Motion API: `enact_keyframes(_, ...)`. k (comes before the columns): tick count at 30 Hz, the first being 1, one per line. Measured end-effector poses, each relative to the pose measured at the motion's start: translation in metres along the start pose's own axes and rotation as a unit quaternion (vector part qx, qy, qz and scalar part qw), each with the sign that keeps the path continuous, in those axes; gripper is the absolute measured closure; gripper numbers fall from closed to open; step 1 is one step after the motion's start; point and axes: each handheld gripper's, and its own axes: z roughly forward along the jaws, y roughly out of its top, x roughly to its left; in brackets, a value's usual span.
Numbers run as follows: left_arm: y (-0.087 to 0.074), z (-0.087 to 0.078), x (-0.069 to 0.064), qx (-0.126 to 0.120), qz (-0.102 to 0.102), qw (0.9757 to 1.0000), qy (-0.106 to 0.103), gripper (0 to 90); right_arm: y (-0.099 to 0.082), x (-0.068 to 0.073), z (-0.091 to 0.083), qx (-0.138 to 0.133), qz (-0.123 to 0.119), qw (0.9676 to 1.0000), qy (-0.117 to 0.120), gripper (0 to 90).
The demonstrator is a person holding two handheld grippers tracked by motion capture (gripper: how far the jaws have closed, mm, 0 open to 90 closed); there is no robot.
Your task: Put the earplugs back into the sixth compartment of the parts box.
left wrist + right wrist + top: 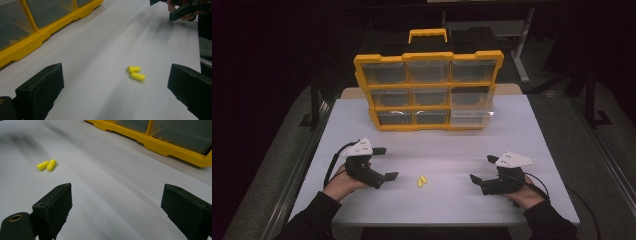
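- Nearest the high camera, a person's two hands each hold a gripper over a white table [512, 130].
- Left gripper [385, 163] and right gripper [479, 169] both stand released, jaws wide, nothing between them.
- Two yellow foam earplugs [422, 181] lie touching each other on the table between the grippers, well apart from the yellow drawer organizer [429, 90] behind.
- Likely best: lower one gripper so its jaws straddle a single plug across its width, then close gently; foam squashes and rolls.
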Motion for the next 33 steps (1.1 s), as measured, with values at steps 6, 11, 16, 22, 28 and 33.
enact_keyframes(6, 0.009, 0.005, -0.003, 0.006, 0.010, 0.9999, -0.009, 0.2, 0.001, 0.000, 0.001, 0.001, 0.001, 1.0000, -0.001, 9.1)
enact_keyframes(11, 0.015, 0.009, -0.005, 0.005, 0.012, 0.9999, -0.008, 0.2, 0.001, 0.001, 0.000, 0.000, -0.002, 1.0000, -0.002, 9.2)
enact_keyframes(16, 0.020, 0.013, -0.009, 0.006, 0.018, 0.9998, -0.011, 0.2, 0.003, 0.003, 0.002, 0.001, -0.006, 1.0000, 0.000, 9.2)
enact_keyframes(22, 0.025, 0.017, -0.010, 0.005, 0.017, 0.9997, -0.017, 0.2, 0.004, 0.003, 0.003, -0.001, -0.007, 1.0000, 0.003, 9.1)
enact_keyframes(28, 0.032, 0.026, -0.012, 0.003, 0.016, 0.9997, -0.020, 0.2, 0.004, 0.003, 0.004, 0.001, -0.008, 1.0000, 0.005, 9.2)
enact_keyframes(33, 0.036, 0.033, -0.013, 0.003, 0.018, 0.9996, -0.022, 0.2, 0.004, 0.004, 0.003, 0.001, -0.009, 0.9999, 0.006, 9.2)
